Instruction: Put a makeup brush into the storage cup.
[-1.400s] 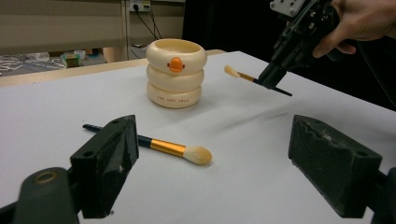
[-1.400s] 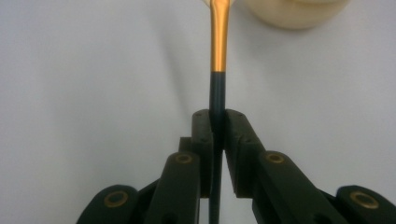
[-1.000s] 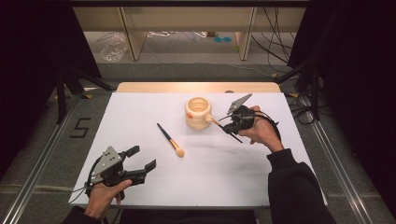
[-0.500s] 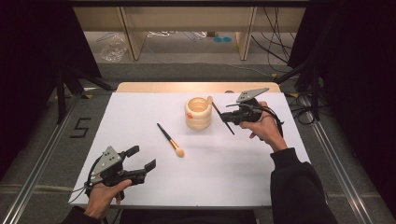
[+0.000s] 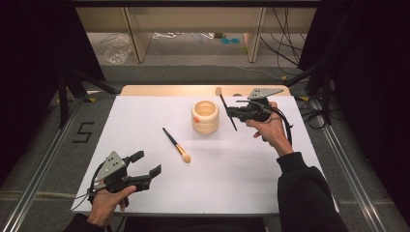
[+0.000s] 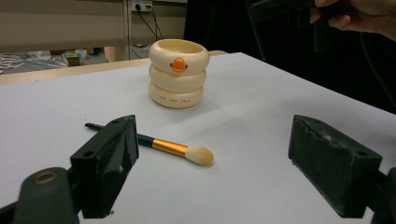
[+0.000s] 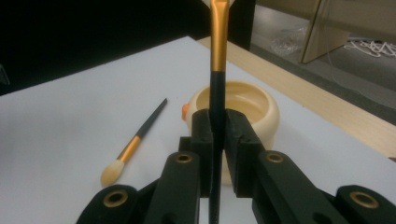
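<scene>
Dark room, black drapes either side; pale shelving and loose cables on the floor beyond the far edge. White table (image 5: 145, 121) with a strip of bare wood along its far edge.

Cream ringed cup (image 5: 205, 117), duck-face mark on its side, stands upright a little right of centre, toward the far edge. Mouth open, nothing seen inside.

Right gripper (image 5: 232, 112) sits just right of the cup, above the table, jaws clamped tight on the black handle of a held brush (image 5: 227, 110). In the right gripper view the handle runs straight up between the pads, gold ferrule (image 7: 219, 37) above them, bristle end topmost. From the high view the brush's long axis runs from near edge to far edge, tilted, bristle end toward the far edge and apart from the cup's rim.

Spare brush (image 5: 176, 145) lies flat on the table left of and nearer than the cup, black tip toward the far-left corner, bristles toward the near edge.

Left gripper (image 5: 145, 166) rests by the near-left corner, jaws wide, nothing between them, pointing toward the spare brush and cup.

Judgement: the held brush is bound for the cup. Cup lies just left of the right gripper; the left one is well apart. The brush likely needs bringing upright over the mouth, handle down.
</scene>
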A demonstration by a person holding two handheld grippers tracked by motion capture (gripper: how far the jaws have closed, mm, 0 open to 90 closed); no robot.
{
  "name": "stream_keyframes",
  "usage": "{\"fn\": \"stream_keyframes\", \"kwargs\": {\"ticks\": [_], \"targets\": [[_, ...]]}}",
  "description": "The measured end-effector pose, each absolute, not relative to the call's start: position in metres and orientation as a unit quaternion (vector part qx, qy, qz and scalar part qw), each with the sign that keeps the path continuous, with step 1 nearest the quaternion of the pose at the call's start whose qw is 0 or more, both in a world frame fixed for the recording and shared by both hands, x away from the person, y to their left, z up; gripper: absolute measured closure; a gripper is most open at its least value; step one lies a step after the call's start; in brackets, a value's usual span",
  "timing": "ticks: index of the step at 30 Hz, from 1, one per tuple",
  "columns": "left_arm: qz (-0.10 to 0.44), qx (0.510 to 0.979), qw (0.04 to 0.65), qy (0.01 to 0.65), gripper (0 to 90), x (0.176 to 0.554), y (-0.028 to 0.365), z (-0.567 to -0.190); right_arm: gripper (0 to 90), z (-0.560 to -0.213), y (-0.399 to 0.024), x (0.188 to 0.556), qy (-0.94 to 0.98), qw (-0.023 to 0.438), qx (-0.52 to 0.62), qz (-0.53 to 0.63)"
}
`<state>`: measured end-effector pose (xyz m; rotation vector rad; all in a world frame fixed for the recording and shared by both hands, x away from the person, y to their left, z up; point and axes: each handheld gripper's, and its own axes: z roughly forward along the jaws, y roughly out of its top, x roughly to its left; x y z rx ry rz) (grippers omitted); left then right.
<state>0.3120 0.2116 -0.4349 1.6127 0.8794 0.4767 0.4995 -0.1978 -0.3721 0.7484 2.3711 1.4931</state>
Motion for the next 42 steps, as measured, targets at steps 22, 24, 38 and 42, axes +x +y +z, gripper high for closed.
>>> {"fn": "stream_keyframes", "kwargs": {"ticks": [22,24,38,42], "targets": [[0.204,0.688,0.583,0.381,15.8,0.312,0.213,-0.435,83.4,-0.366,-0.177,0.523,0.751,0.144,0.275,0.582],[0.205,0.688,0.583,0.38,15.8,0.312,0.213,-0.435,83.4,-0.366,-0.176,0.525,0.748,0.145,0.276,0.586],[0.204,0.689,0.582,0.381,15.8,0.312,0.213,-0.435,83.4,-0.364,-0.156,0.544,0.738,0.153,0.28,0.595],[0.203,0.689,0.583,0.38,15.8,0.312,0.213,-0.435,83.4,-0.364,-0.151,0.548,0.733,0.152,0.28,0.6]]}}
